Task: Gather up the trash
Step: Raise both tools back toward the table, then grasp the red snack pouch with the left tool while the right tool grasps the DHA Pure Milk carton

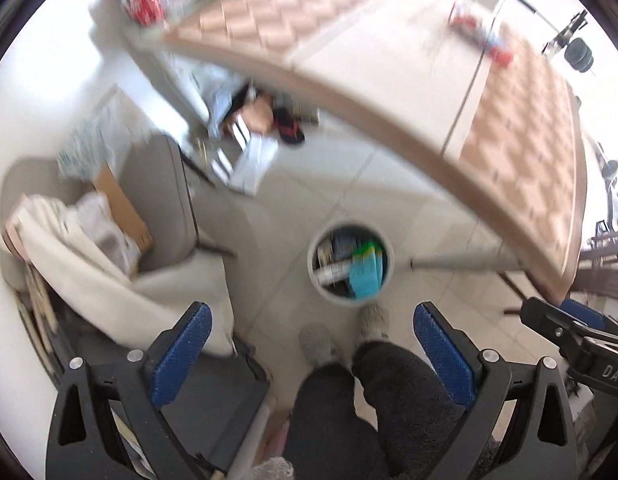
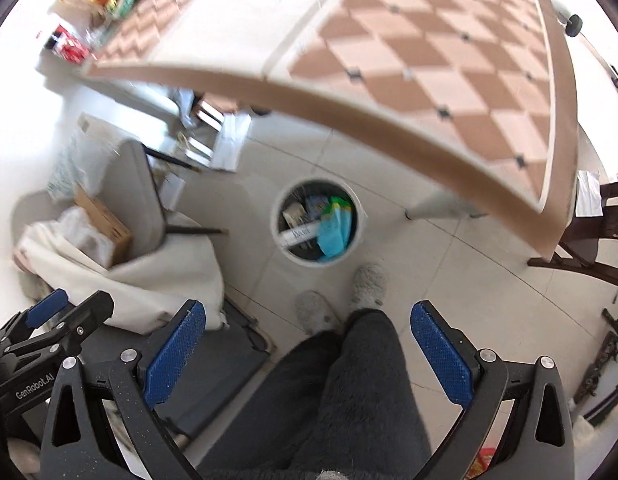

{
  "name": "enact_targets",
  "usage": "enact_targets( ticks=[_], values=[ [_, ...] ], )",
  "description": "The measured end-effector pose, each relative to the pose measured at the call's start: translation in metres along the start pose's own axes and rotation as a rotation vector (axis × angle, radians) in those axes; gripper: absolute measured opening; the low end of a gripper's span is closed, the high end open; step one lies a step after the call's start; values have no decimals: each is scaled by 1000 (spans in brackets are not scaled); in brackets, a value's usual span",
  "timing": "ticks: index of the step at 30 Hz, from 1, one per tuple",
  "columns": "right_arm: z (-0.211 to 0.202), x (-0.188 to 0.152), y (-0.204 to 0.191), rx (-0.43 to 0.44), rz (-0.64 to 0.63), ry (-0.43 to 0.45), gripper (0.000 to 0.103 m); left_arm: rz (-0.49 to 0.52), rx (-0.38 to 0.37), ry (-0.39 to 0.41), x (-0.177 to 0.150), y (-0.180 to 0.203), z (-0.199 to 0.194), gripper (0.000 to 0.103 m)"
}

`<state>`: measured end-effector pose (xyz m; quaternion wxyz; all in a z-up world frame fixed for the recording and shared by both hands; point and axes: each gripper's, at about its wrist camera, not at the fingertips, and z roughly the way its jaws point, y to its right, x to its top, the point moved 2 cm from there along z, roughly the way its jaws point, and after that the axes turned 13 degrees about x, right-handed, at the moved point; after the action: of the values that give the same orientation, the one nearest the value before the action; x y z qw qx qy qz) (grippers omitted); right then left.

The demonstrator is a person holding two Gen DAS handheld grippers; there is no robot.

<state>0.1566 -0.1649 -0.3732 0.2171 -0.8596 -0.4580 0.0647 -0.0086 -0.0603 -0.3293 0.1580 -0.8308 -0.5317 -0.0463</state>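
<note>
A white round trash bin (image 1: 350, 264) (image 2: 318, 222) stands on the tiled floor just off the table's edge. It holds a turquoise packet (image 1: 364, 278) (image 2: 334, 234), a white tube (image 2: 300, 235) and other wrappers. My left gripper (image 1: 312, 322) hangs open and empty, high above the floor. My right gripper (image 2: 309, 316) is likewise open with nothing between its blue pads (image 2: 439, 354). Each gripper shows at the edge of the other's view. Red wrappers (image 1: 483, 36) lie far off on the table.
A checkered table (image 2: 449, 88) overhangs the bin. A person's dark trouser legs (image 2: 349, 392) and grey slippers (image 2: 369, 284) stand below me. A grey chair (image 1: 165, 208) piled with cloth and a cardboard box (image 2: 103, 226) sits at left. Clutter lies under the table (image 1: 265, 128).
</note>
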Motion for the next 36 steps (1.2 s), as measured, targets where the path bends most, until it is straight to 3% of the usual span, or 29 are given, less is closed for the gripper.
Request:
enact_targets(
  ticks=[7,12,16,21,23,25,30,33,36],
  values=[
    [-70,78,-9,96,41,136,103,-37,79,194,90,6,-46,103],
    [-85,172,14,82,77,187,103,-42,147,235,169,33,-50,103],
    [-78,266,54,56,124,195,103,-51,236,200,233,59,-28,103],
    [-48,380,105,19,166,188,103,-13,290,122,298,98,11,103],
    [-33,419,122,5,174,173,95,5,292,90,319,115,26,103],
    [-13,456,133,-4,165,137,76,20,292,63,336,130,38,103],
    [35,502,142,-34,106,26,74,28,241,-14,368,161,61,103],
    [47,508,144,-51,77,8,57,45,203,-44,383,181,66,103],
    [38,507,156,-21,109,25,56,78,167,-52,398,204,69,103]
  ],
)
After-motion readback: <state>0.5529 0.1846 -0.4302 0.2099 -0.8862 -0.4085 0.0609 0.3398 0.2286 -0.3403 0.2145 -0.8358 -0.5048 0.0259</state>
